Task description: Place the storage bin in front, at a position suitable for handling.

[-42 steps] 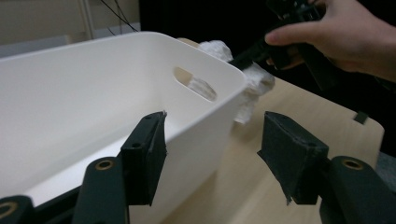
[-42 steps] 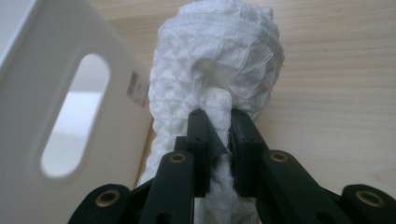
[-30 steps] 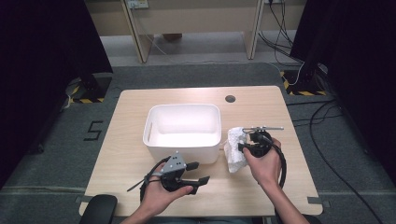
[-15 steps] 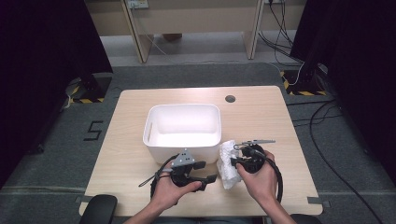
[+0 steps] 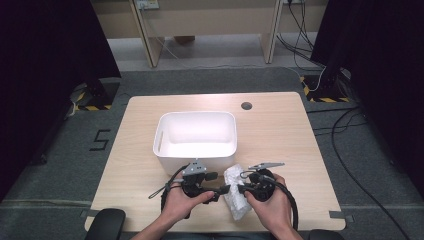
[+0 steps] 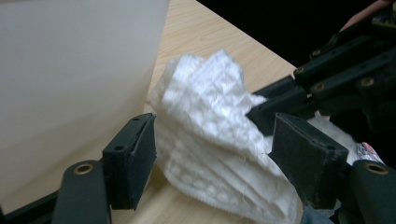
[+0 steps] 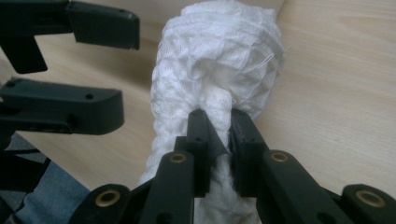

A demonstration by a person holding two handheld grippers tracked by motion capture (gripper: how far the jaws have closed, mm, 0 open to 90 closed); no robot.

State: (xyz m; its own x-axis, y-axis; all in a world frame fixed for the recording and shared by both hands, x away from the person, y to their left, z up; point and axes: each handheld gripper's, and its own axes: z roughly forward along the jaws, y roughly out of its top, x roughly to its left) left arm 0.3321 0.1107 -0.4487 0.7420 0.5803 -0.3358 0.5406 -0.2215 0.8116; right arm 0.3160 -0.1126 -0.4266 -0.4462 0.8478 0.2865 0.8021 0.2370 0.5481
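A crumpled white cloth (image 5: 234, 201) lies on the wooden table (image 5: 280, 135) near its front edge, just in front of the white bin (image 5: 159, 134). My right gripper (image 7: 218, 135) is shut on a fold of the cloth (image 7: 219, 60); from above it (image 5: 241, 189) comes at the cloth from the right. My left gripper (image 6: 217, 154) is open with its jaws on either side of the cloth (image 6: 205, 116), pads not pressing it; its jaws have just been opening. From above, the left gripper (image 5: 223, 190) points right, tip to tip with the right one.
The white bin stands in the middle of the table with nothing seen inside it. A dark round hole (image 5: 246, 105) sits in the tabletop behind it. Cables trail from both grippers toward the front edge. Bare wood lies left and right of the bin.
The right gripper has carried the cloth left and toward the front edge. The left gripper has moved right up to the cloth, and its jaws now stand wider.
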